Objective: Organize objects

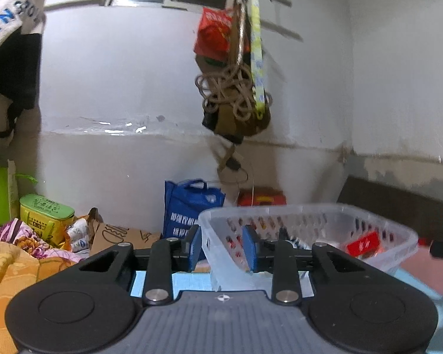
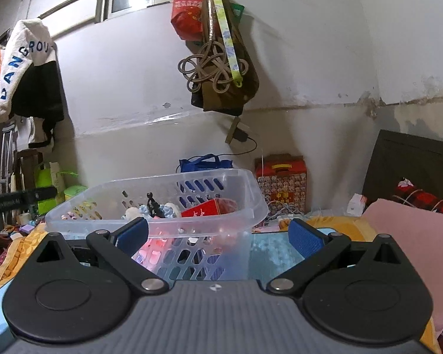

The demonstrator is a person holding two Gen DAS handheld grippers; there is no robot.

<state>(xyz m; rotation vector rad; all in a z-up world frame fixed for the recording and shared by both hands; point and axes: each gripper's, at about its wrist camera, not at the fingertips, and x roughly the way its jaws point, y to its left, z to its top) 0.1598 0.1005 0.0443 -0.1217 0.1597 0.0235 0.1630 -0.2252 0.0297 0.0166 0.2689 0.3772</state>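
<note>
Sorting seems nearly done: clear basket (image 2: 174, 194) already holds a red packet (image 2: 205, 208) and small toys. Left gripper (image 1: 221, 247) pinches the basket's near wall; right gripper (image 2: 218, 236) stands wide and empty just beside the basket, which probably needs only placing.

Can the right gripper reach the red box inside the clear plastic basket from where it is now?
Probably yes. The right gripper stands open just before the clear plastic basket, whose top is open. The red box lies near the front wall, so the gripper must go over the rim first.
</note>
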